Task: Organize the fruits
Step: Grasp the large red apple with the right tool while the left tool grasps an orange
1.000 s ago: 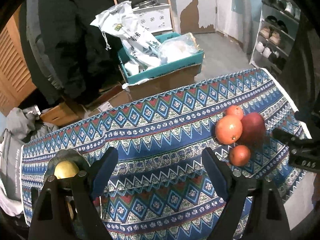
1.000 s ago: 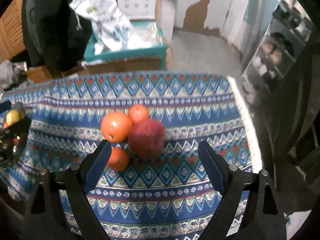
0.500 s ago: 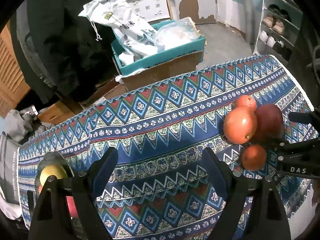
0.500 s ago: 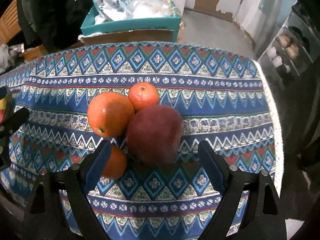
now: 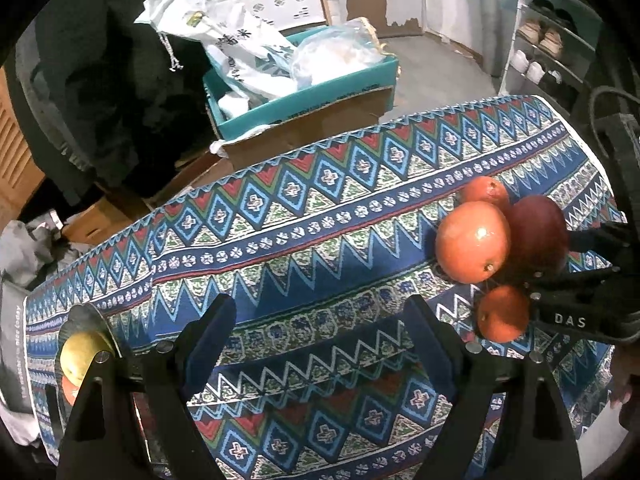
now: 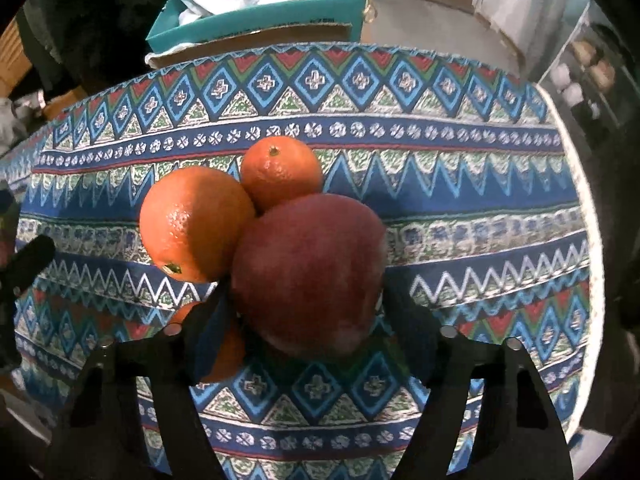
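Note:
A dark red apple (image 6: 308,272) sits on the patterned tablecloth (image 6: 460,184), touching a large orange (image 6: 192,224), a small orange (image 6: 280,172) behind and another small orange (image 6: 224,356) in front left. My right gripper (image 6: 308,320) is open, one jaw on each side of the apple, and also shows in the left wrist view (image 5: 576,280). My left gripper (image 5: 320,336) is open and empty over the cloth's middle. The same fruits show at the right in the left wrist view: the apple (image 5: 536,236) and the large orange (image 5: 472,248).
A dark plate (image 5: 86,316) at the cloth's left end holds a yellow fruit (image 5: 80,352) and a red one. Behind the table stands a teal box (image 5: 304,96) with bags. A shoe rack (image 5: 552,44) is at far right. The cloth's right edge is close to the apple.
My right gripper has moved forward and down so that its jaws now flank the apple. My left gripper has shifted slightly toward the fruits and stays open.

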### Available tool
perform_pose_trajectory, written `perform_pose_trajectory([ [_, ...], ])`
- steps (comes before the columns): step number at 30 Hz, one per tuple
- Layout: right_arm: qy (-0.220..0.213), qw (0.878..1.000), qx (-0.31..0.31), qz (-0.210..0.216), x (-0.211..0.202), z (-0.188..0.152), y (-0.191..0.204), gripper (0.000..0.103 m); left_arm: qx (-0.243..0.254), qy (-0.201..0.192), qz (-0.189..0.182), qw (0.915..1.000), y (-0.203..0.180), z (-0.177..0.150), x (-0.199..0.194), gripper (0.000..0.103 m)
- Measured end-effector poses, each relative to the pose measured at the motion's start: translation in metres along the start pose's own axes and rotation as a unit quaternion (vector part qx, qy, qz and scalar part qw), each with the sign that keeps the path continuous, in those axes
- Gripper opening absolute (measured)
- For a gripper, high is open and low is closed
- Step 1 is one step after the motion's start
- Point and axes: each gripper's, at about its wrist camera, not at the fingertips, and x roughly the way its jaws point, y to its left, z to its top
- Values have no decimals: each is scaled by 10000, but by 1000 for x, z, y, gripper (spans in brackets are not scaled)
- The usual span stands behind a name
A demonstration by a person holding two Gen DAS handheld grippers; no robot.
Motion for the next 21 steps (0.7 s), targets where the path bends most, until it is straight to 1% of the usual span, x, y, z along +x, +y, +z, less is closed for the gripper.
perform_pose_trajectory([
  [4,-104,9999,25,22,1,-4,-1,71,-104,51,-226,9997,-3,1,-2,87],
  [8,-254,9997,52,3,-8,-12,-5,71,-188,100,-422,9989,-8,0,-3,87],
  [15,-566,9974,438,-107,-36,-28,-24,71,-129,143,-639,9978,-27,-3,-4,87],
  [21,-661,9956,599,-277,-53,-42,-45,71,-25,208,-836,9963,-51,-5,-3,87],
])
